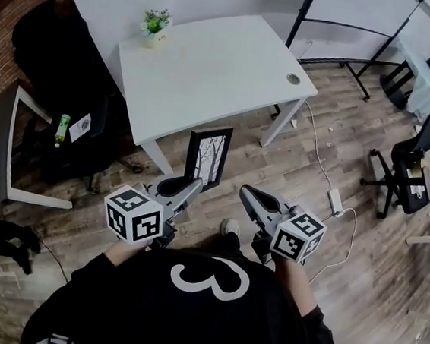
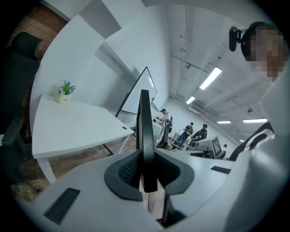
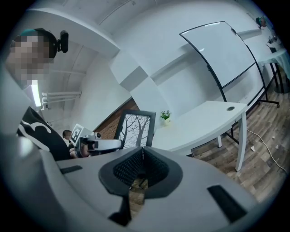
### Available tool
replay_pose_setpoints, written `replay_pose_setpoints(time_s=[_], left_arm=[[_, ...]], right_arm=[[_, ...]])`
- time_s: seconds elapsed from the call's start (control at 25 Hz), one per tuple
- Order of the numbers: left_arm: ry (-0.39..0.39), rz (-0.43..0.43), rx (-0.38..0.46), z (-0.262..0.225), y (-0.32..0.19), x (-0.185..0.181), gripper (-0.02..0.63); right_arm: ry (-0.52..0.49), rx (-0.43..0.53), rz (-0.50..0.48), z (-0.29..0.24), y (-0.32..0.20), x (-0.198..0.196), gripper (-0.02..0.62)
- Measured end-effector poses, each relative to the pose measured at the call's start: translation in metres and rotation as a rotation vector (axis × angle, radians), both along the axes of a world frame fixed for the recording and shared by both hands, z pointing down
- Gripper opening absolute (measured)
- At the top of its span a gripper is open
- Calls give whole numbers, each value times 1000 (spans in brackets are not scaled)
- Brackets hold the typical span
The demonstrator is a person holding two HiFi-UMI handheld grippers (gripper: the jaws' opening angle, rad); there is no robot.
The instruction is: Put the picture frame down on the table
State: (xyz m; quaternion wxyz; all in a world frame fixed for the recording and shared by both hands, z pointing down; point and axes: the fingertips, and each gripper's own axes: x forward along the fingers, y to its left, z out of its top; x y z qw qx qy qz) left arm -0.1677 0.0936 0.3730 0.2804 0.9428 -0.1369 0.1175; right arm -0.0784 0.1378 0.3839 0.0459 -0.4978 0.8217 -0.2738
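A black picture frame (image 1: pixel 207 157) with a tree print is held upright over the floor, in front of the white table (image 1: pixel 210 75). My left gripper (image 1: pixel 191 189) is shut on the frame's lower left edge; in the left gripper view the frame (image 2: pixel 146 136) shows edge-on between the jaws. My right gripper (image 1: pixel 249 196) is shut with nothing in it, to the right of the frame and apart from it. The right gripper view shows the frame (image 3: pixel 136 130) from the front, with the left gripper (image 3: pixel 97 145) at its side.
A small potted plant (image 1: pixel 155 25) stands at the table's far left corner. A black office chair (image 1: pixel 64 83) is left of the table, another chair (image 1: pixel 415 162) at the right. A power strip and cables (image 1: pixel 334 199) lie on the wooden floor. A whiteboard (image 1: pixel 360 26) stands behind.
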Motion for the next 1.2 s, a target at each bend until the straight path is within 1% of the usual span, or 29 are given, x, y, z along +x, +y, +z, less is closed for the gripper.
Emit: replay_pose_setpoints(time_s=[0.16,0.32,0.52,0.64,0.8,1.04,1.2], left_arm=[[-3,-19,-2,0,-21,45,61],[2,-34,-3,0,-39,92,61],[-11,-62,-9,3,-52,141,61],[-15,-69,1,0,-57,167,61],[-19,-91,19,-7,-73,180,61],[-34,-117,28,-11,-86,184,61],[-38,-124,21,-2,-91,185,61]], right_arm=[[5,-2,-39,0,-23,39,23],[10,0,-53,-3,-44,86,23],[7,12,-74,-5,-60,139,23],[-3,11,-84,-1,-69,161,23],[-18,19,-109,-2,-84,176,23],[-36,33,-117,-8,-99,186,23],[-41,17,-111,2,-106,192,23]])
